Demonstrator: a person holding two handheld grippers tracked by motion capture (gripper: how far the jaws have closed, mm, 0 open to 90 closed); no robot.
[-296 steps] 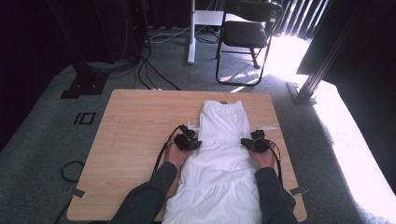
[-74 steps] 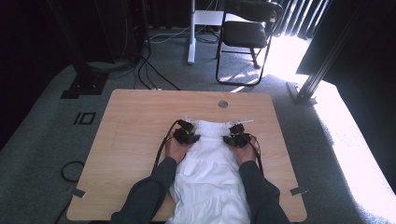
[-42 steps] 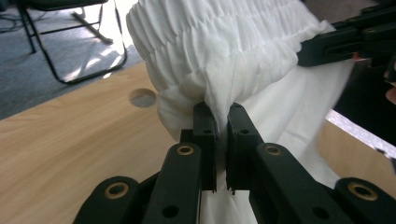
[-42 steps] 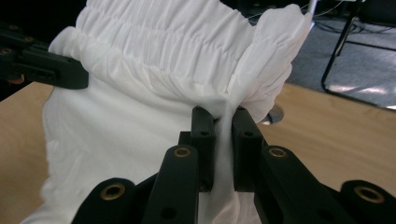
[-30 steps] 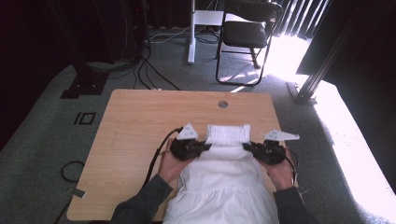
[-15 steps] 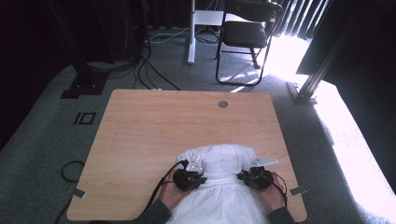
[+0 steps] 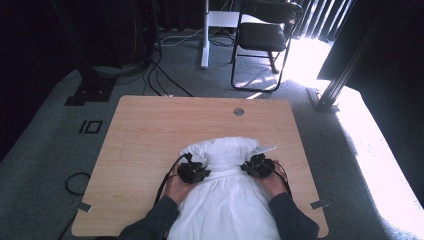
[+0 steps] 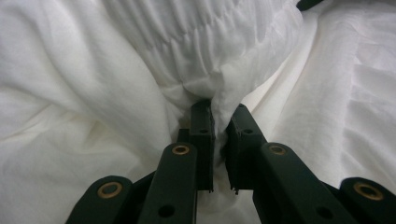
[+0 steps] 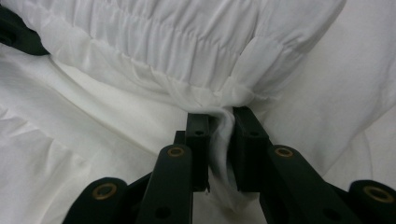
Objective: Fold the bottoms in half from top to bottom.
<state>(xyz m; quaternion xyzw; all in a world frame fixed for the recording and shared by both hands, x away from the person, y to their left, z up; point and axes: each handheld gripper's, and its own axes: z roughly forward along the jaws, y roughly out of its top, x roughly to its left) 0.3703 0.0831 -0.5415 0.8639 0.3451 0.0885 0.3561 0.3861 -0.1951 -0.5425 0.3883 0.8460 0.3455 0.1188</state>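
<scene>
A white dress point(image 7: 227, 200) lies on the wooden table point(image 7: 150, 135), its top part folded back toward the person and its skirt running off the near edge. My left gripper point(image 7: 192, 171) is shut on the left side of the gathered bodice point(image 8: 205, 56); cloth is pinched between its black jaws point(image 8: 219, 116). My right gripper point(image 7: 258, 165) is shut on the right side of the same bodice point(image 9: 177, 42), fabric bunched between its jaws point(image 9: 223, 123). A narrow white strap point(image 7: 263, 149) sticks out to the right of the fold.
A round cable hole point(image 7: 238, 111) sits near the table's far edge. Behind the table stand a black folding chair point(image 7: 262, 37) and a white post point(image 7: 205, 35). Cables point(image 7: 165, 75) run over the grey carpet. Bright sunlight falls on the floor at the right point(image 7: 380, 165).
Both grippers have moved slightly away from the person with the pinched bodice. Over the earlier frames the dress's top was drawn back from the far end and folded over.
</scene>
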